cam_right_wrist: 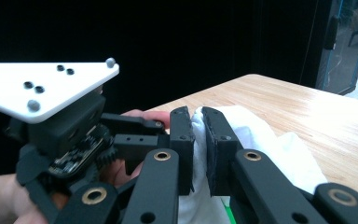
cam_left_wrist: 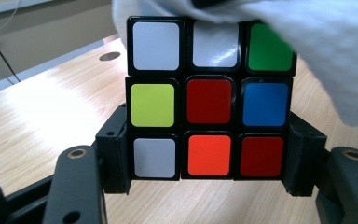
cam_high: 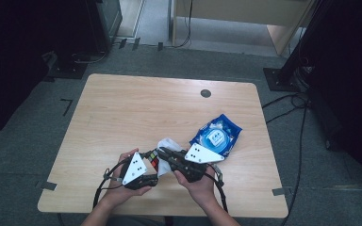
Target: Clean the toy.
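My left gripper (cam_left_wrist: 207,179) is shut on a colour cube (cam_left_wrist: 208,100), its jaws clamping the cube's lower sides; white, green, yellow, red, blue and orange squares face the camera. A white cloth (cam_left_wrist: 326,51) lies over the cube's top right. My right gripper (cam_right_wrist: 198,130) is shut on that white cloth (cam_right_wrist: 270,144), pinched between its pads. In the high view both hands meet near the table's front edge: left gripper (cam_high: 147,162) with the cube (cam_high: 152,159), right gripper (cam_high: 166,153) with the cloth (cam_high: 169,145) on top of the cube.
A blue wipe packet (cam_high: 217,135) lies on the wooden table (cam_high: 132,108) just right of my hands. A round grommet hole (cam_high: 206,93) sits near the far edge. Cables and stands surround the table on the grey floor.
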Action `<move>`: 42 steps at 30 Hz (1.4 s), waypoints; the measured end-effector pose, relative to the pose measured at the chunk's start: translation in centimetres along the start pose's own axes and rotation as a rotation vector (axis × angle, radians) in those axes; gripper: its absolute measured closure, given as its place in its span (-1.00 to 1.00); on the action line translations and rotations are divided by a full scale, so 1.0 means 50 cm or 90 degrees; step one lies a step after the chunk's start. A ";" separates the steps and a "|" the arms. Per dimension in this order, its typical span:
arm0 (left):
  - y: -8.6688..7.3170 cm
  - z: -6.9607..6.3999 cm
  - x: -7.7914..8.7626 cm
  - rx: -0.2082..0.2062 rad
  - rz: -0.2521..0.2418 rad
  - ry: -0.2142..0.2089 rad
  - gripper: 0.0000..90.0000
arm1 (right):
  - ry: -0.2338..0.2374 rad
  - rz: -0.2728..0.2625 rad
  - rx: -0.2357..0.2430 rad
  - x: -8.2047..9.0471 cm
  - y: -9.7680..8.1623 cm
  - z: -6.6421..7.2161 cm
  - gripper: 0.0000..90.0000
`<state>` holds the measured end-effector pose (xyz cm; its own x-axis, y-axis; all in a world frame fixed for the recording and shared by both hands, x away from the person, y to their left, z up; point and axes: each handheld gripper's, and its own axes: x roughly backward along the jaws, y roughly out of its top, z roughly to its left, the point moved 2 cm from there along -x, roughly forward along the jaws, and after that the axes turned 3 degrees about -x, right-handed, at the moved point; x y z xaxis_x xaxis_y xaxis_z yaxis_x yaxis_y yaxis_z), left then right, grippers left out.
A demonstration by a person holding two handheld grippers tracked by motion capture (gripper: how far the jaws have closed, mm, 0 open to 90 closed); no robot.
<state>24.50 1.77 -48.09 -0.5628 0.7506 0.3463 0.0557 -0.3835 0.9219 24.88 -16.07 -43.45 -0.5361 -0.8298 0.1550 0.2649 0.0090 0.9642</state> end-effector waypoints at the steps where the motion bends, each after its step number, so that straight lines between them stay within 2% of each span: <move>1: 0.001 -0.002 -0.001 0.000 0.000 -0.001 -0.24 | -0.002 -0.001 -0.003 0.000 0.000 -0.002 0.87; 3: 0.001 -0.003 -0.001 -0.003 0.001 -0.002 -0.24 | -0.002 -0.005 -0.001 0.000 0.000 -0.006 0.87; 4: 0.001 -0.006 -0.001 -0.004 -0.001 -0.005 -0.24 | -0.013 -0.004 -0.011 0.001 -0.003 -0.012 0.86; 7: 0.004 -0.008 0.000 -0.006 -0.001 -0.002 -0.24 | -0.038 -0.007 -0.016 0.003 -0.010 -0.031 0.86; 10: 0.006 -0.005 0.003 -0.010 -0.004 0.002 -0.24 | -0.050 -0.004 -0.034 0.006 -0.016 -0.047 0.86; 11: 0.008 0.001 0.008 -0.001 -0.011 0.008 -0.24 | -0.067 0.002 -0.040 0.009 -0.023 -0.059 0.87; 13: 0.008 0.011 0.013 0.007 -0.012 0.012 -0.24 | -0.069 0.003 -0.044 0.010 -0.027 -0.064 0.87; 17: 0.001 0.023 0.014 0.021 -0.003 0.021 -0.24 | -0.062 0.005 -0.038 0.008 -0.026 -0.054 0.87; 20: -0.001 0.021 0.011 0.024 0.001 0.018 -0.24 | -0.046 -0.002 -0.024 0.005 -0.021 -0.036 0.87; 23: -0.001 0.008 0.003 0.013 0.008 0.009 -0.24 | -0.026 -0.011 -0.025 0.005 -0.014 -0.022 0.87; 24: 0.001 -0.004 -0.003 0.002 0.009 0.001 -0.24 | -0.019 -0.012 -0.025 0.004 -0.011 -0.019 0.87; 26: 0.003 -0.010 -0.006 -0.006 0.011 -0.004 -0.24 | -0.020 -0.012 -0.014 0.002 -0.011 -0.015 0.87; 27: 0.003 -0.010 -0.007 -0.007 0.011 -0.003 -0.24 | -0.025 -0.013 -0.009 0.002 -0.012 -0.016 0.87; 31: 0.003 -0.004 -0.001 0.000 0.002 -0.002 -0.24 | -0.044 -0.013 -0.020 0.004 -0.017 -0.030 0.87; 32: 0.007 0.006 0.007 0.015 -0.011 0.002 -0.24 | -0.070 -0.001 -0.023 0.004 -0.027 -0.048 0.87; 35: 0.007 0.018 0.014 0.026 -0.019 0.008 -0.24 | -0.086 0.015 -0.034 0.002 -0.042 -0.064 0.87; 36: 0.006 0.023 0.017 0.027 -0.020 0.012 -0.24 | -0.100 0.030 -0.046 0.000 -0.059 -0.078 0.88; 39: -0.003 0.033 0.017 0.030 -0.008 0.027 -0.24 | -0.107 0.032 -0.055 -0.003 -0.067 -0.088 0.88; 42: 0.000 0.035 0.023 0.031 -0.018 0.027 -0.24 | -0.114 0.026 -0.054 0.002 -0.060 -0.090 0.88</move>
<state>25.31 3.58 -47.39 -0.5990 0.7367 0.3137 0.0792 -0.3354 0.9387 27.64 -18.69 -47.31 -0.6559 -0.7169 0.2364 0.3521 -0.0136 0.9359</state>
